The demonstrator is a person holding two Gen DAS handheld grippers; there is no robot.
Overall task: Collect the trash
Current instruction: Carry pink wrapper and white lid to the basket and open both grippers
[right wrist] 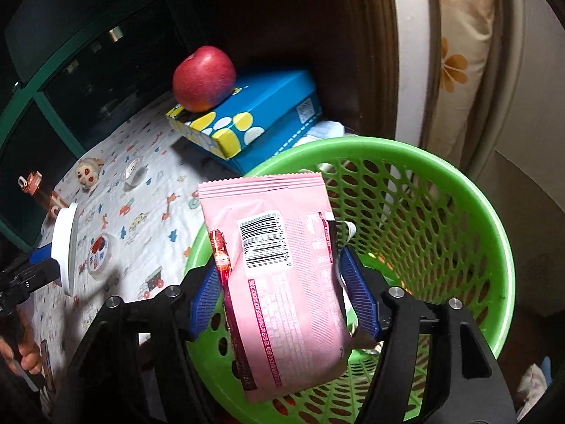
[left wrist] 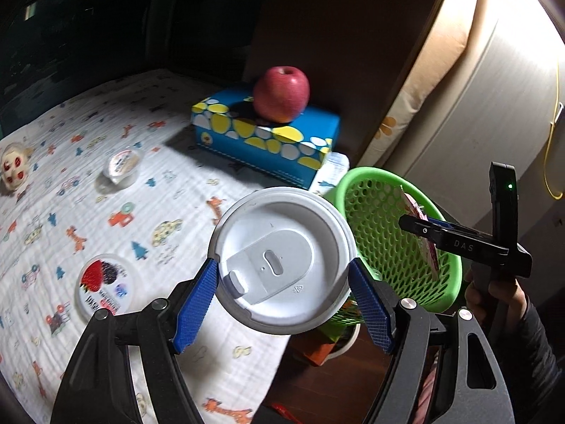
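In the left wrist view my left gripper (left wrist: 282, 265) is shut on a white lidded cup (left wrist: 279, 243), its blue pads pressed on either side of the lid. The cup hangs above the table's edge, just left of a green mesh basket (left wrist: 385, 208). In the right wrist view my right gripper (right wrist: 279, 261) stands over the basket (right wrist: 459, 194). A pink snack packet (right wrist: 282, 282) hangs tilted between its blue pads, with a gap showing at the right pad. The left gripper (right wrist: 42, 261) with the cup (right wrist: 67, 247) appears at the far left.
A red apple (left wrist: 281, 93) rests on a blue tissue box (left wrist: 261, 134) at the back of the printed cloth (left wrist: 106, 176). A round yoghurt lid (left wrist: 104, 284), a small clear cup (left wrist: 122, 168) and a little toy head (left wrist: 14, 169) lie on the cloth. A person's hand (left wrist: 494, 293) holds the right gripper.
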